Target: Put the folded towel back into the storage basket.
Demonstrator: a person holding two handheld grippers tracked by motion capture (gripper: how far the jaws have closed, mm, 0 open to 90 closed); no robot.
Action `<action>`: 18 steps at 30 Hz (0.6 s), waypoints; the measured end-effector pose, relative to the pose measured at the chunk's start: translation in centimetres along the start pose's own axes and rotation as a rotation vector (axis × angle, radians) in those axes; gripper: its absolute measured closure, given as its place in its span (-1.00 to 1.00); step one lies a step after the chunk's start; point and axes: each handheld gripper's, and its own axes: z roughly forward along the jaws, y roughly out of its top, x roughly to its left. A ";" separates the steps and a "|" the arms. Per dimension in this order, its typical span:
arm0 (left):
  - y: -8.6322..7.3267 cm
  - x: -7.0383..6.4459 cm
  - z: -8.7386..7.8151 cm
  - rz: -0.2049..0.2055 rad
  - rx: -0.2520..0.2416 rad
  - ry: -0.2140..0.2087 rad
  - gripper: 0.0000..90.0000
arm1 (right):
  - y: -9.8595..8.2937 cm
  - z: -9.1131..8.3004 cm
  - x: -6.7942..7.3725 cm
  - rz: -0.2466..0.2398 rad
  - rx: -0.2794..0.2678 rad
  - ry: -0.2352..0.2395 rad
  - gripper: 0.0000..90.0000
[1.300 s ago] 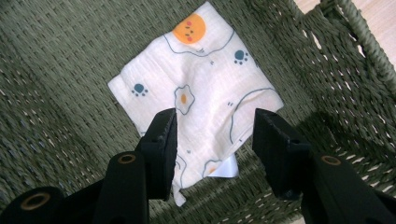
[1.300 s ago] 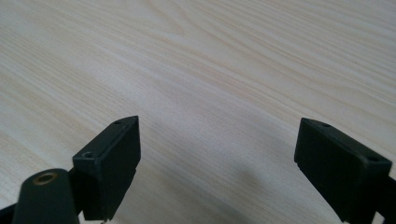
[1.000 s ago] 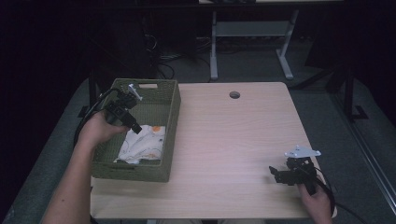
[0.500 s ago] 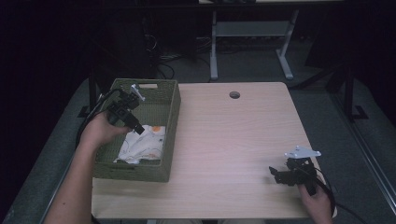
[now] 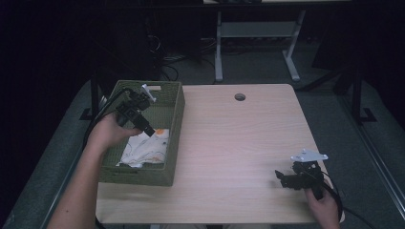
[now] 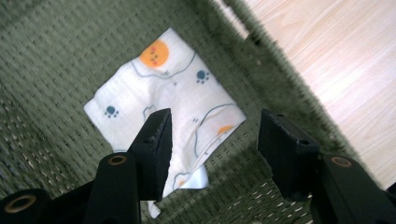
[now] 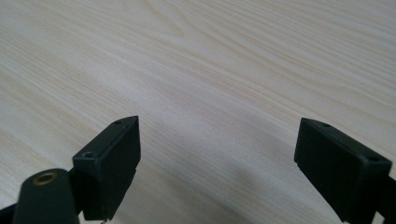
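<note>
A white cloth printed with orange faces and blue paw marks lies flat on the bottom of a green woven basket at the table's left. My left gripper hangs inside the basket just above the cloth, jaws open, nothing between them. My right gripper rests low over the bare wooden table near the front right corner, jaws wide open and empty.
The basket's right wall rises close beside my left gripper. A round cable hole sits at the table's far middle. A desk frame and cables stand on the dark floor beyond the table.
My left gripper has shifted slightly within the basket, above the cloth. The right gripper has stayed in place.
</note>
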 end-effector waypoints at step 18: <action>2.4 -3.2 -0.4 0.052 -0.009 -0.006 -0.04 | 0.0 -0.1 -0.1 0.008 -0.003 0.003 -0.68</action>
